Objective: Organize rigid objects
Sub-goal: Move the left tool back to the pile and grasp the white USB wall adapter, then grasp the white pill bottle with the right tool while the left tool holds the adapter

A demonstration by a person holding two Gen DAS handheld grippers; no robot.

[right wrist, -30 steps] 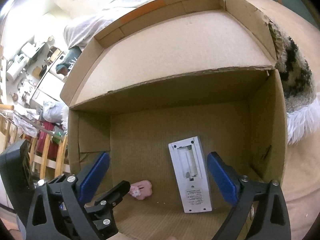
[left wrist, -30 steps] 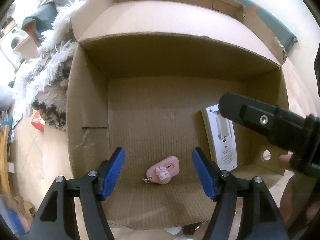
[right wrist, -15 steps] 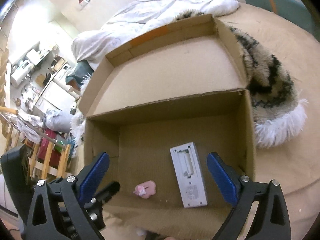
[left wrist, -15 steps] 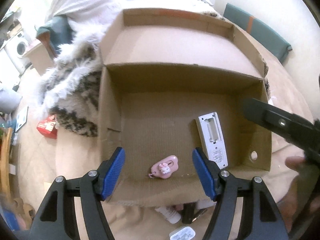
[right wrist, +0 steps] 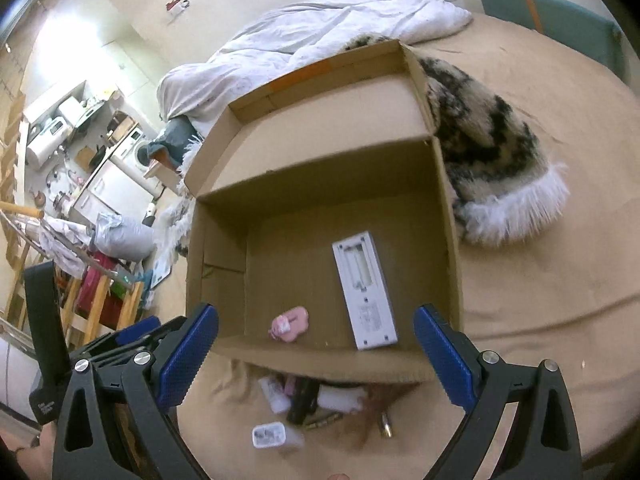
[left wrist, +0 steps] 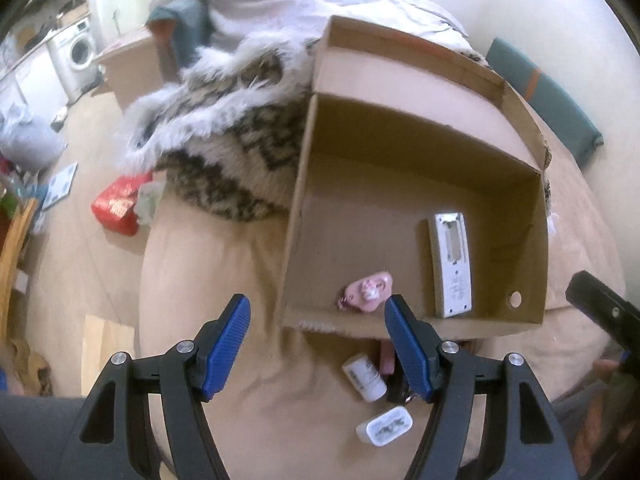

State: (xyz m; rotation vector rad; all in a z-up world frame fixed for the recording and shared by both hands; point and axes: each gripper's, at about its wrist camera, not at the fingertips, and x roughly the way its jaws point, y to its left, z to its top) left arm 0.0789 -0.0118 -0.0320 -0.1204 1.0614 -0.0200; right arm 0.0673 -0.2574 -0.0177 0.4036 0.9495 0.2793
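Cardboard box (right wrist: 448,240) on the bed (right wrist: 540,280) holds a stiff white remote (right wrist: 366,292) and pink keychain (right wrist: 290,323). Loose items lie on the bed just before its near wall: small white bottle (left wrist: 365,376), likely light and prone to rolling, so grip mid-body; white charger (left wrist: 385,426), grip its flat sides. Left gripper (left wrist: 318,344) and right gripper (right wrist: 316,354) fingers are spread, empty.
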